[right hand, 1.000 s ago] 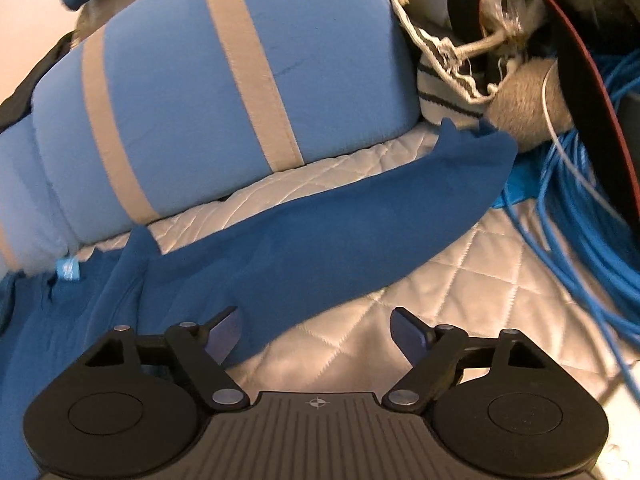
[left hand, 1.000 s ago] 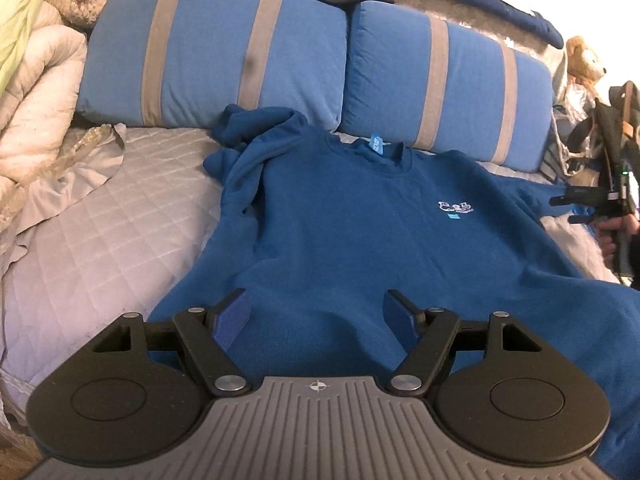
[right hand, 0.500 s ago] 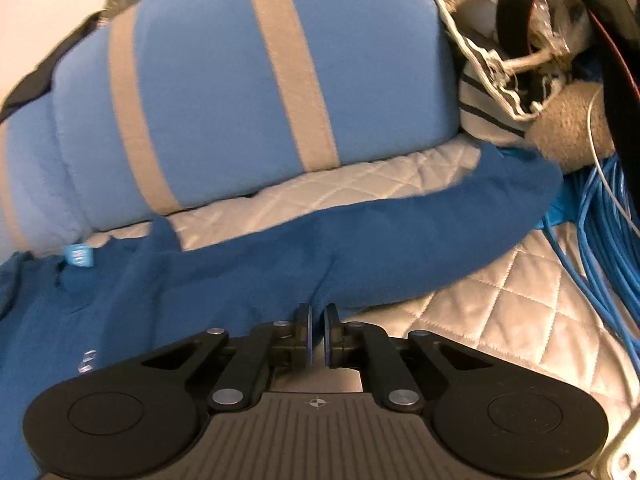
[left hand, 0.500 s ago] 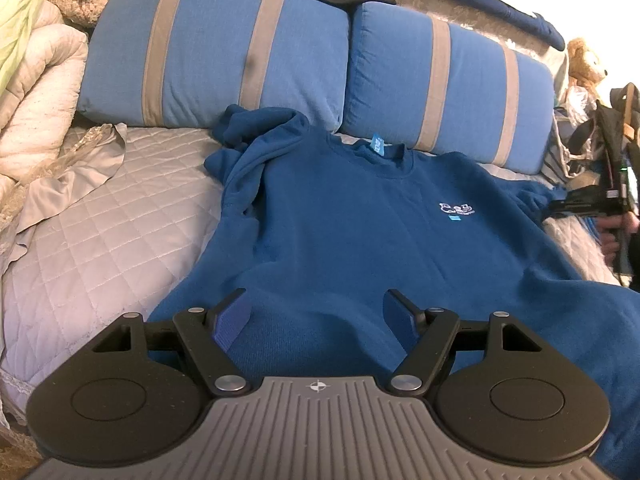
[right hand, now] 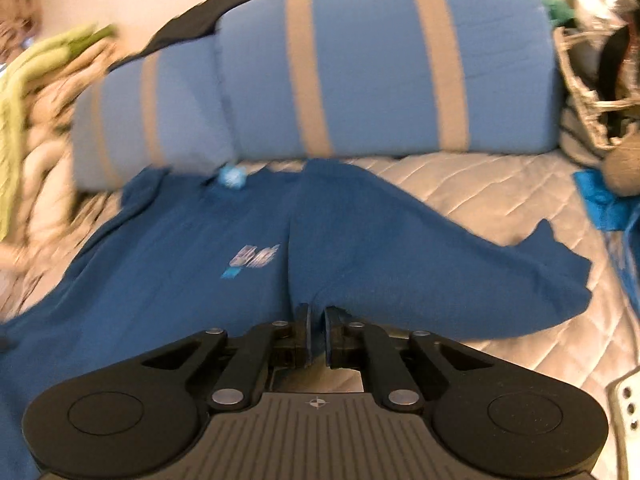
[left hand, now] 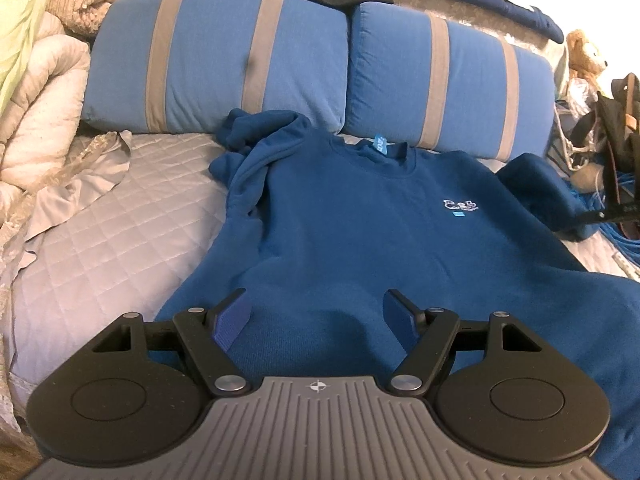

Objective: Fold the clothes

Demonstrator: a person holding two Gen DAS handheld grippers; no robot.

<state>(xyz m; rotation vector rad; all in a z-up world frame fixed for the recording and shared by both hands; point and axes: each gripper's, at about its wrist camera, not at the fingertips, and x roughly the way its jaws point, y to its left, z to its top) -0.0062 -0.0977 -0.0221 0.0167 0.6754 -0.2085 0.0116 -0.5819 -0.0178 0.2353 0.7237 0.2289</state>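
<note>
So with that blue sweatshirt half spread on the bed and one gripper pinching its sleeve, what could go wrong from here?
The right gripper pinches only a small bit of the sleeve, so the cloth might slip out as it is carried over the sweatshirt. The other sleeve lies bunched near the pillows, so a fold could trap wrinkles. The left gripper hangs open above the hem, pinning nothing, so the body may drag along.

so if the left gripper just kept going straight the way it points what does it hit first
Most likely the blue sweatshirt: the open left gripper hangs over its lower body, fingers aimed up the chest toward the collar. Past that stand the striped pillows. Its height over the cloth is unclear.
</note>
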